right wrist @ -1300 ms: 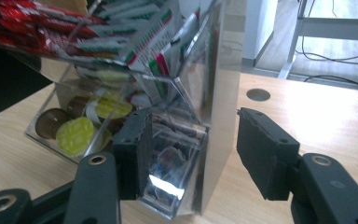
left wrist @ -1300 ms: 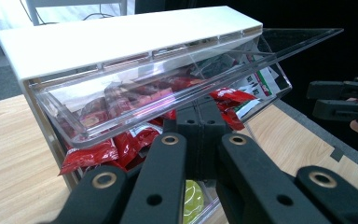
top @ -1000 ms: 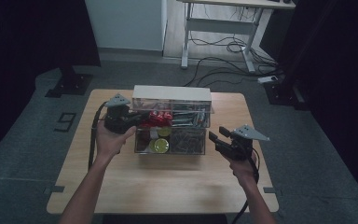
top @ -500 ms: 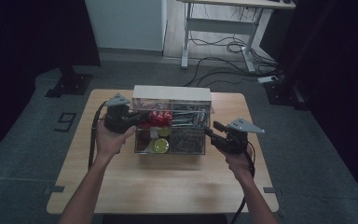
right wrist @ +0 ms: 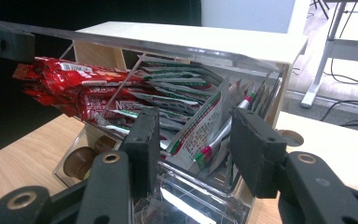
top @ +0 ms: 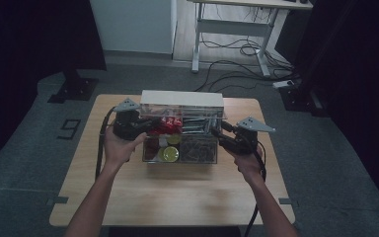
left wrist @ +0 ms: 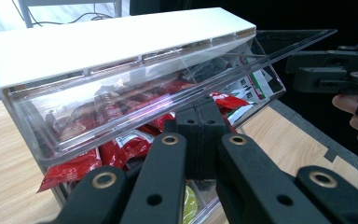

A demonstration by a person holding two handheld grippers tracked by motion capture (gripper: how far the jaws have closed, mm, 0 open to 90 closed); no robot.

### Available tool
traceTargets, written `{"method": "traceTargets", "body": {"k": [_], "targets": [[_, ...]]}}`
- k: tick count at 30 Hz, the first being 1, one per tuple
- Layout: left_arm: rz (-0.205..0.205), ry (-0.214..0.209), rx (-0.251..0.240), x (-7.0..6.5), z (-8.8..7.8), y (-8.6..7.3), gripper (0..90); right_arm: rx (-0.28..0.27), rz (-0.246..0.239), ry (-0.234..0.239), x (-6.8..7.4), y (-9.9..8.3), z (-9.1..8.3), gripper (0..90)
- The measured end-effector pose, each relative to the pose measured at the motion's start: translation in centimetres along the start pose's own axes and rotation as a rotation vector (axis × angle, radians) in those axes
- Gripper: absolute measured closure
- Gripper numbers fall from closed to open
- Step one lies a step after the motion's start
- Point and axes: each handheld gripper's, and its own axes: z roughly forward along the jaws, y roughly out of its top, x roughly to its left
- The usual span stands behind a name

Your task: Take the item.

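Seen from the high view: one clear organizer box with a white top, standing mid-table on a wooden table, flanked by two tongs. Left gripper at the box's left end, jaws pressed together on the raised edge of the transparent lid, holding it lifted. Right gripper at the box's right end, jaws spread wide, nothing between them, tips just beside the front wall, possibly touching it, hard to tell. Inside, upper row: a bundle of red sachets on the left, a bundle of white-and-green sachets on the right, too packed to count. Lower row: one yellow-green round capsule and two brown capsules visible through the wall.
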Motion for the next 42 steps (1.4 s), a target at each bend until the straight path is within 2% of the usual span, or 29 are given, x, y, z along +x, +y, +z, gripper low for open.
{"method": "traceTargets", "body": {"k": [9,19,25,33,42], "targets": [[0.001,0.000,-0.001,0.0,0.1,0.0,90.0,0.022,-0.001,-0.007,0.2,-0.1,0.8,53.5],[0.002,0.002,0.002,0.0,0.1,0.0,90.0,0.018,-0.002,-0.017,0.8,0.0,1.7,56.3],[0.001,0.002,0.002,0.0,0.1,0.0,90.0,0.028,-0.022,-0.040,1.3,-0.1,2.5,59.4],[-0.002,0.005,-0.001,-0.1,0.2,0.0,90.0,0.058,-0.022,-0.074,1.1,-0.2,3.2,62.7],[-0.006,0.004,-0.002,-0.1,0.2,0.0,90.0,0.075,-0.034,-0.090,1.3,-0.2,3.8,65.7]]}}
